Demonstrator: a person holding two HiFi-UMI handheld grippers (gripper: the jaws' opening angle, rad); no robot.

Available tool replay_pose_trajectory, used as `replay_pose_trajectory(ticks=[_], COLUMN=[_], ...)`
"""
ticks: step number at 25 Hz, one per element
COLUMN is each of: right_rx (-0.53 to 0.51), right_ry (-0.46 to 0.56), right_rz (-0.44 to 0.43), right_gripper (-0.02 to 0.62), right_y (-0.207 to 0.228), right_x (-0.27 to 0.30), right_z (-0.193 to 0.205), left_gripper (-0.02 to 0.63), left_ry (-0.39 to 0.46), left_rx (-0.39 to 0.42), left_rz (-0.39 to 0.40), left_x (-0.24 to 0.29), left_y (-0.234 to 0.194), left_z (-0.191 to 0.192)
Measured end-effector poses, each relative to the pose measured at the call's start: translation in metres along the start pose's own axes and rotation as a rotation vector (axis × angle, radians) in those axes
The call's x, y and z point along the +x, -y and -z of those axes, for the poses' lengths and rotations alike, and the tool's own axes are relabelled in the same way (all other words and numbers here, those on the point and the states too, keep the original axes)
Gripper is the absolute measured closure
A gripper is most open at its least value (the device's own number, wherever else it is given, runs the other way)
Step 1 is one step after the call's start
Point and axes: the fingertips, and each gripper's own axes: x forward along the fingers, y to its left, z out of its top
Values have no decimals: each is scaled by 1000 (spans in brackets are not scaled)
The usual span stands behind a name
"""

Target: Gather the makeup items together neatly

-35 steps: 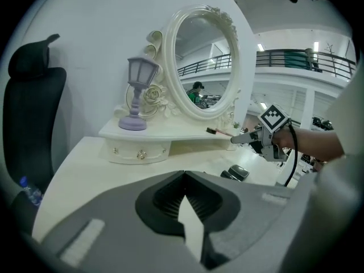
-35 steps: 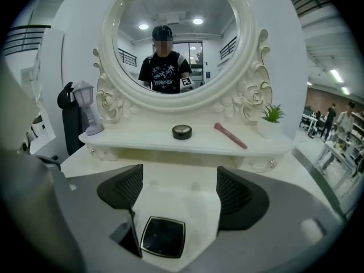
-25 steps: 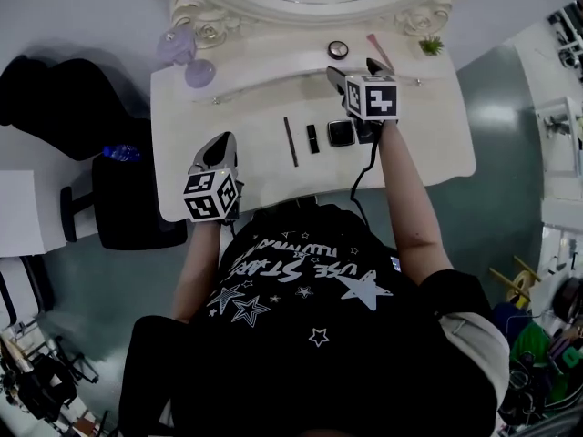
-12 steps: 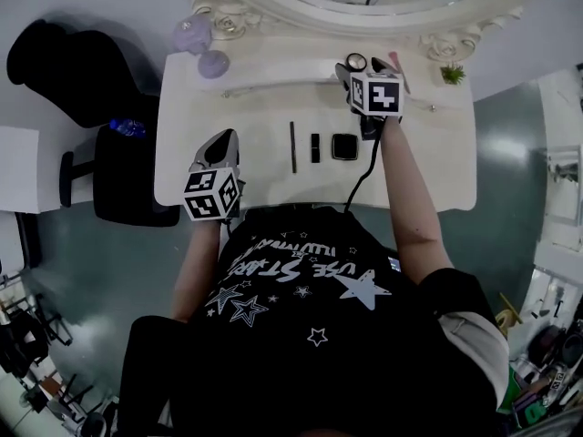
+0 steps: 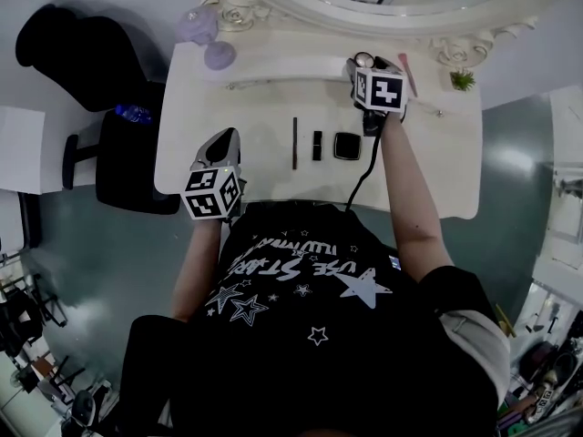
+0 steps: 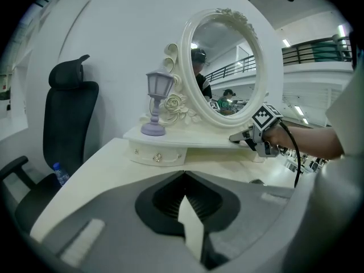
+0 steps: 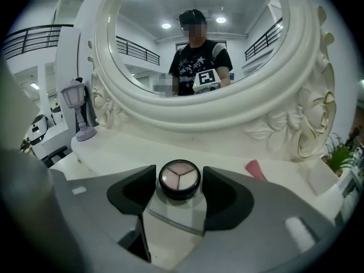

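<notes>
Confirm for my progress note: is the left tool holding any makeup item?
No, the left tool shows its jaws shut together, with nothing between them.

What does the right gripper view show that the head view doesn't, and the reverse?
Only the right gripper view: the three-part palette of the round compact, which sits between the jaws of the right gripper; they have just been closing, with slim gaps either side. Only the head view: pencil, lipstick and square compact in a row, plus the left gripper. Both: the round compact, mirror, lamp, pink item.
</notes>
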Motion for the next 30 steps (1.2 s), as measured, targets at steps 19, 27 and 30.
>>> replay_pose_trajectory(ticks=[19,27,30], right_rx=[48,114,125], right_ry=[94,109,106], right_rz=[-22,55,96], right_gripper=[345,345,345], right_y=[-2,7,12], right_x=[-25,-64,-78], right_z=[-6,23,37], left_gripper=[604,604,604], left_ry=[16,-38,-49], left_rx=[43,109,130], left_rz=[60,191,236], left_x=[13,23,26], left_y=[11,32,40], left_z=[-11,-8,-8])
